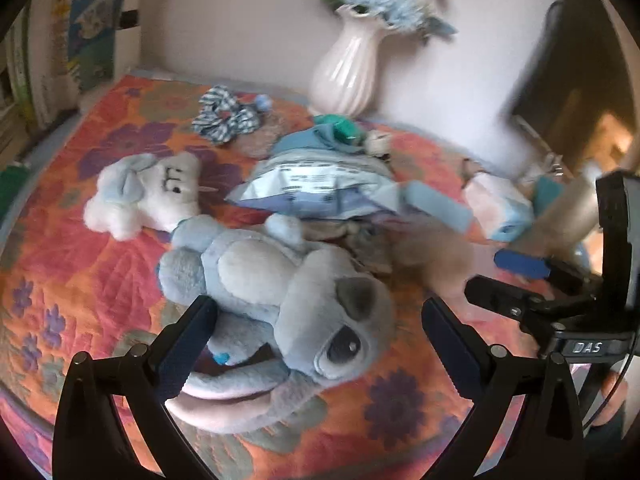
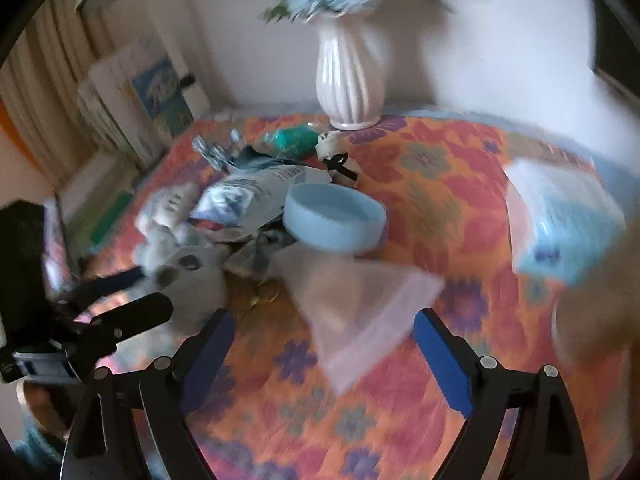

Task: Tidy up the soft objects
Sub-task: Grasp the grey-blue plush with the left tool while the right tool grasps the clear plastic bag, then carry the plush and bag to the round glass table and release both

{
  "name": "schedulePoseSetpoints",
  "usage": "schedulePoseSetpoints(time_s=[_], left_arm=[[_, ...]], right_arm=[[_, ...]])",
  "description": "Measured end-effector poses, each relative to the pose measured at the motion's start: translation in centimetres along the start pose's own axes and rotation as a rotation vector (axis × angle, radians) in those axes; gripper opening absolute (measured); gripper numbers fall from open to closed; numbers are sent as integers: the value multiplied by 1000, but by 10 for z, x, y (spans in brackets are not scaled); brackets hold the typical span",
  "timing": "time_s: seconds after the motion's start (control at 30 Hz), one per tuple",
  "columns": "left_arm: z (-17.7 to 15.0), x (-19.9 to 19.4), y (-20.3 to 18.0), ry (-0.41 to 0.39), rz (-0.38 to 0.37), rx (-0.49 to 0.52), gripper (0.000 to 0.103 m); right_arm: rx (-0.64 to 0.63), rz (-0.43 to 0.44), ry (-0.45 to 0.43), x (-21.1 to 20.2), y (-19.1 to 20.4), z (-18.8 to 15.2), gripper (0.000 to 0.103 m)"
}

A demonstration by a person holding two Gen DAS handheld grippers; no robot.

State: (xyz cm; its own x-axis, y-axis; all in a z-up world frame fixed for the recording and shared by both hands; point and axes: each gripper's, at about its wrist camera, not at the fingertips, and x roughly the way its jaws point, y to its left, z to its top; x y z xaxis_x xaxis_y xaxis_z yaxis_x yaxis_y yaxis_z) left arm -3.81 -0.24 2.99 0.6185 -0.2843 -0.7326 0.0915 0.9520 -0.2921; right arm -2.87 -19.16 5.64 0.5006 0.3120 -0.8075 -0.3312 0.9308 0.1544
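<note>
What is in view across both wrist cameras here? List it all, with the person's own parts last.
blue plush toy: 1, grey-blue, near edge, between the left tool's fingers
white plush toy: 1, white, left of centre
scrunchie: 1, blue-white check, far left
printed pouch: 1, white-blue, centre pile
bowl: 1, light blue, centre
teal packet: 1, by the vase
vase: 1, white, blue flowers, against the wall
pale cloth: 1, pinkish, ahead of the right tool
floral quilt: 1, orange-pink, under everything
left tool: 1, black, open
right tool: 1, black, blue pads, open
</note>
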Motion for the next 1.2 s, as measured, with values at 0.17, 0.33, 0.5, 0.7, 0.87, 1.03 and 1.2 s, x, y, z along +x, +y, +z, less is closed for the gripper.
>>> schedulePoseSetpoints(time_s=[0.17, 0.33, 0.5, 0.7, 0.87, 1.03, 1.2], left_arm=[[-1, 21, 12, 50, 7, -57, 96], [-4, 16, 9, 25, -59, -26, 70], [-14, 0, 5, 3, -109, 7, 59], [-24, -34, 8, -52, -246, 24, 59], [-27, -52, -2, -71, -299, 57, 59], [-27, -69, -23, -92, -341, 109, 59], [-23, -81, -54, -109, -422, 149, 59]], right_arm=[[-57, -28, 39, 36, -8, 10, 85], [-140, -76, 22, 47, 9, -2, 52], [-170, -80, -1, 25, 30, -19, 36], [-91, 7, -49, -21, 42, -45, 35], [7, 66, -80, -48, 41, -61, 35], [66, 77, -143, -80, 33, -69, 35], [116, 33, -205, -122, 5, -78, 35]])
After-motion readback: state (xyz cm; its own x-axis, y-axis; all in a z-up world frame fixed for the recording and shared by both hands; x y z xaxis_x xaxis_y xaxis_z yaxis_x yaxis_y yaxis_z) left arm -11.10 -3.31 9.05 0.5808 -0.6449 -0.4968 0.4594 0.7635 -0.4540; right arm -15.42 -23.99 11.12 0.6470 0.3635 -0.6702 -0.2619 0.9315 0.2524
